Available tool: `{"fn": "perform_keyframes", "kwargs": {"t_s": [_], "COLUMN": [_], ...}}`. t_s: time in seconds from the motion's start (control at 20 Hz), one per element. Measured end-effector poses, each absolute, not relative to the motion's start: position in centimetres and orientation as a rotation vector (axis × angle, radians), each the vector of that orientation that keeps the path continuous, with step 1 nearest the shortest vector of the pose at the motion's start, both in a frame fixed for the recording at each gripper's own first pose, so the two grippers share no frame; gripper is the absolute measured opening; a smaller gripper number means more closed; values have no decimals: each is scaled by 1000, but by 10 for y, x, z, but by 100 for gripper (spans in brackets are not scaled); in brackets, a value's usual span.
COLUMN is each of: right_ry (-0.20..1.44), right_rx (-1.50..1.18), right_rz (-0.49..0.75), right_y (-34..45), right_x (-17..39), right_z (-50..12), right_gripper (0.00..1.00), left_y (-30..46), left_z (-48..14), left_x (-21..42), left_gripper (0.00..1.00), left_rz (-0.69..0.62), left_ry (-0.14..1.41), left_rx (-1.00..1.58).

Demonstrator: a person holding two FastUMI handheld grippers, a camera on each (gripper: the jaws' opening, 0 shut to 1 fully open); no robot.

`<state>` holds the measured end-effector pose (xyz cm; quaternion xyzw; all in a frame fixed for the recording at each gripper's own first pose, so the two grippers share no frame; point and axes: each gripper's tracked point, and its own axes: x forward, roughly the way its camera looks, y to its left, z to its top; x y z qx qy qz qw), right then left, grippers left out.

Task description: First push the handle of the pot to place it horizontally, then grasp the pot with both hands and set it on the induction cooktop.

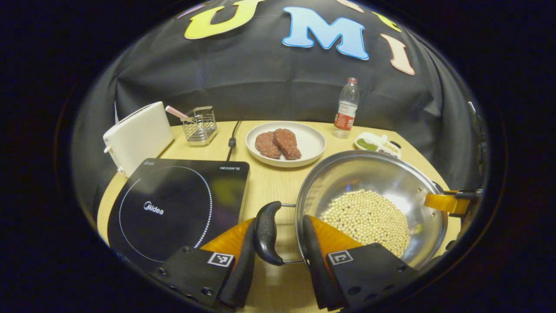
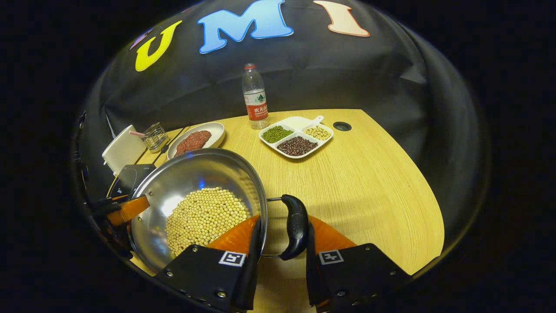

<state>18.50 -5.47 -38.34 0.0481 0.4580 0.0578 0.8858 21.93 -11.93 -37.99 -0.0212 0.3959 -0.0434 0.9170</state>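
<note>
A steel pot (image 1: 369, 174) holding pale soybeans (image 1: 369, 217) sits to the right of the black induction cooktop (image 1: 173, 204). My left gripper (image 1: 279, 222) is shut across the pot's near black handle (image 1: 267, 232), with one finger on the handle's outer side and the other at the rim. My right gripper (image 2: 284, 221) clamps the opposite handle (image 2: 296, 226) and the rim of the pot (image 2: 195, 174) in the same way. It also appears at the pot's far rim in the left gripper view (image 1: 451, 202). I cannot tell whether the pot rests on the table or hangs just above it.
Behind the cooktop stand a white toaster (image 1: 139, 134) and a wire rack (image 1: 200, 126), with a cable (image 1: 232, 141) beside them. A plate (image 1: 310, 141) of meat, a water bottle (image 1: 346, 108) and a divided dish (image 2: 299, 124) of beans lie farther back. Bare table stretches to the right (image 2: 369, 187).
</note>
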Motion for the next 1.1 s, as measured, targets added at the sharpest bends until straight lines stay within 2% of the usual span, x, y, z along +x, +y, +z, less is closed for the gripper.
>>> {"fn": "perform_keyframes", "kwargs": {"t_s": [0.15, 0.2, 0.25, 0.3, 0.4, 0.45, 0.55, 0.65, 0.7, 0.75, 1.0, 1.05, 1.1], "right_ry": [955, 953, 949, 942, 922, 915, 907, 898, 896, 893, 882, 877, 875], "right_rx": [115, 119, 118, 114, 107, 102, 101, 103, 105, 107, 111, 110, 109], "right_rz": [132, 136, 141, 145, 148, 151, 153, 146, 142, 139, 133, 131, 128], "right_y": [-54, -53, -50, -47, -40, -36, -25, -15, -9, -3, 23, 29, 34], "right_x": [179, 174, 171, 171, 174, 172, 168, 164, 162, 161, 156, 157, 157], "right_z": [-377, -370, -362, -357, -349, -344, -336, -328, -324, -322, -310, -309, -308], "right_gripper": [46, 47, 46, 46, 46, 46, 46, 47, 47, 46, 47, 46, 46], "left_y": [-115, -112, -108, -105, -96, -92, -81, -69, -62, -56, -27, -22, -17], "left_z": [-363, -358, -355, -351, -342, -338, -330, -323, -320, -317, -308, -307, -307], "left_x": [214, 213, 210, 210, 206, 204, 201, 200, 201, 201, 203, 201, 201], "left_gripper": [64, 68, 60, 68, 60, 64, 64, 68, 68, 64, 60, 60, 64], "left_rz": [-78, -73, -70, -66, -57, -56, -54, -60, -65, -67, -76, -78, -80], "left_ry": [792, 791, 788, 781, 770, 760, 748, 740, 735, 731, 713, 712, 710], "left_rx": [-38, -39, -39, -41, -55, -59, -63, -63, -62, -62, -65, -68, -69]}}
